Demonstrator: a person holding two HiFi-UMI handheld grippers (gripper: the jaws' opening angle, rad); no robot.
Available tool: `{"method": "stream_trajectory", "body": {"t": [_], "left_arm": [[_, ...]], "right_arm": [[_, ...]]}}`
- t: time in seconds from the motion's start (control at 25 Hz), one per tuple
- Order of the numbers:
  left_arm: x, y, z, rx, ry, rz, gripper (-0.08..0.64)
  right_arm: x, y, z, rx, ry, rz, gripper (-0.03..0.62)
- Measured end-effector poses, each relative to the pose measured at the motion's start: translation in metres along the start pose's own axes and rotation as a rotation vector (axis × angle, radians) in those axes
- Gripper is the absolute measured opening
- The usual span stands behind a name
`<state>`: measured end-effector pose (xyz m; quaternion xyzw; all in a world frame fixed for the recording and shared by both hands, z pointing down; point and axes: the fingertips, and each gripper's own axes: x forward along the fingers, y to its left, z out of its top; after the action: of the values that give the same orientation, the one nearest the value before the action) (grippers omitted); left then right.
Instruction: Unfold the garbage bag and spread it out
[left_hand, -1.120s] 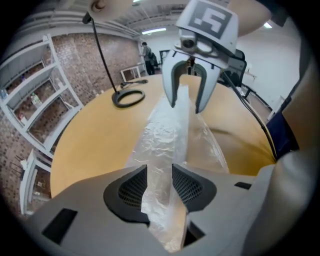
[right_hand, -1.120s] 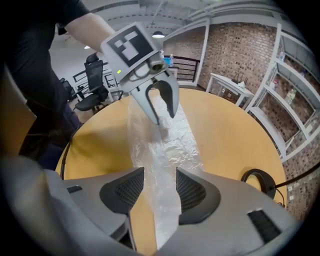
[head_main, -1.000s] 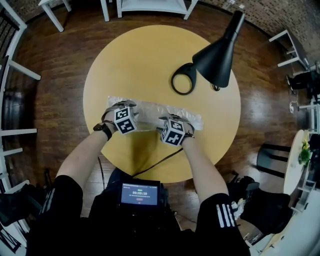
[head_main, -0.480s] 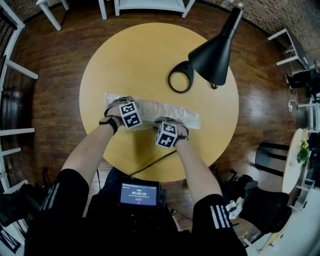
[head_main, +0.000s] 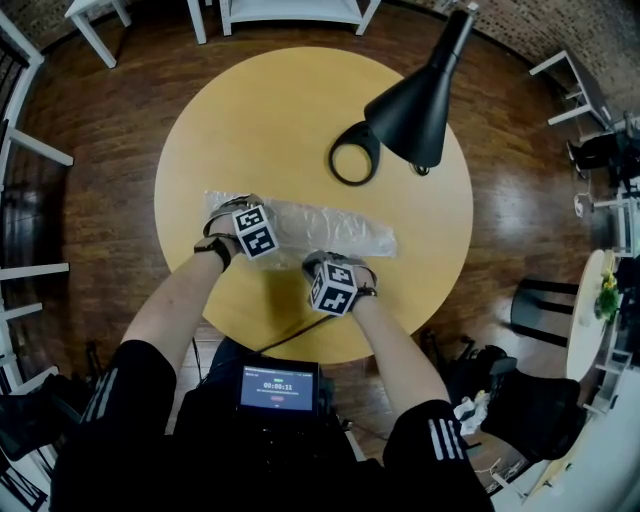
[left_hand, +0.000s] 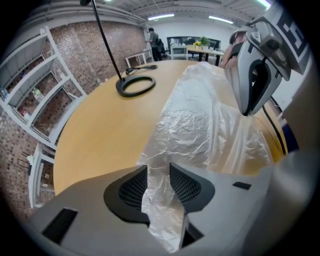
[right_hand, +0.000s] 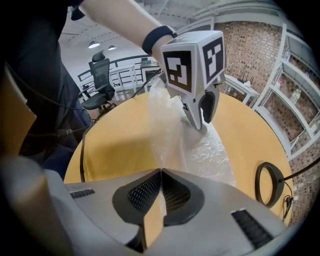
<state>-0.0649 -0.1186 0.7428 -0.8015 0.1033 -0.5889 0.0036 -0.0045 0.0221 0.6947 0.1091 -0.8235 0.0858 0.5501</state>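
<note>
Your left gripper (left_hand: 158, 182) has its jaws clamped on a bunched fold of the garbage bag (left_hand: 200, 120), which runs ahead of them as a long crumpled strip on the table (left_hand: 100, 130). Your right gripper (right_hand: 161, 187) has its jaws pinched together on a thin film edge. Both holds look set, but the spreading is not yet done.

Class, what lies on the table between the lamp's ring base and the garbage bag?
Nothing. In the head view, only bare tabletop separates the lamp base from the garbage bag.
</note>
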Motion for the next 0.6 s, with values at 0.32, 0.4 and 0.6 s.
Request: {"method": "stream_trajectory", "body": {"t": [0.32,0.4,0.6], "left_arm": [[-0.002,-0.001,0.000,0.015,0.008,0.016,0.135],[-0.002,-0.001,-0.001,0.016,0.009,0.019,0.135],[0.000,-0.001,0.000,0.019,0.012,0.028,0.135]], "right_arm": [[0.013,0.029,0.004,0.085,-0.044,0.009,0.006],[0.020,0.031,0.002,0.082,-0.040,0.007,0.008],[0.027,0.034,-0.001,0.084,-0.055,0.007,0.072]]}}
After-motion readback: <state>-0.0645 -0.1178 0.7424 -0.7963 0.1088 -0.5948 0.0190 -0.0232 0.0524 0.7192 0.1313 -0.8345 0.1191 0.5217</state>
